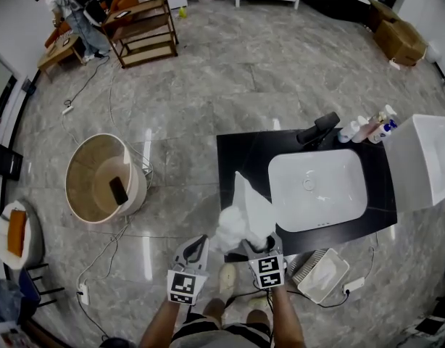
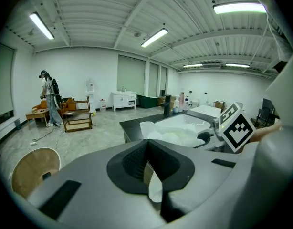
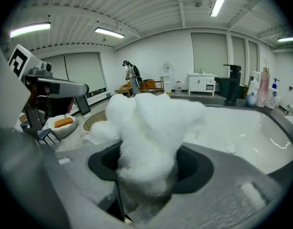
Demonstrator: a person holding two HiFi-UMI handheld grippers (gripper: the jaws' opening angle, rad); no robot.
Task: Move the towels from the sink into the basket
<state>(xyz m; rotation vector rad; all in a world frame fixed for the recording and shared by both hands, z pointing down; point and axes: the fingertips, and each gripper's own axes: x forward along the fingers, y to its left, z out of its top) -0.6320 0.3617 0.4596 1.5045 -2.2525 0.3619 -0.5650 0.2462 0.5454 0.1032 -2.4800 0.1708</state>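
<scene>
Right gripper [image 1: 256, 246]: closed on the towel. In its own view we see a thick wad of white pile filling the gap between its jaws and bulging up above them.
Left gripper [image 1: 196, 245]: jaws together with nothing between them. It is just left of the towel and level with the right gripper.
Towel [image 1: 240, 212]: white and fluffy, outside the sink basin, at the front left part of the worktop. The bunched end is in the right gripper at the front edge, and a pointed flap reaches back along the sink's left rim. We cannot tell whether that flap rests on the worktop or hangs just above it.
Sink [image 1: 331, 194]: a white rectangular basin set in the worktop, to the right of the towel.
Worktop [image 1: 240, 154]: black, with a dark faucet [image 1: 318, 130] behind the basin and a few bottles [image 1: 369, 127] at the back right.
Basket [image 1: 139, 187]: round and pale, open at the top. It stands on the floor well apart from the worktop, to its left, and a dark flat thing [image 1: 119, 191] lies inside.
Floor: grey marble tiles, with a white tray [image 1: 322, 274] lying near the front right of the worktop.
Background: a person [image 1: 77, 13] stands by a wooden shelf [image 1: 144, 31] at the far side of the room.
</scene>
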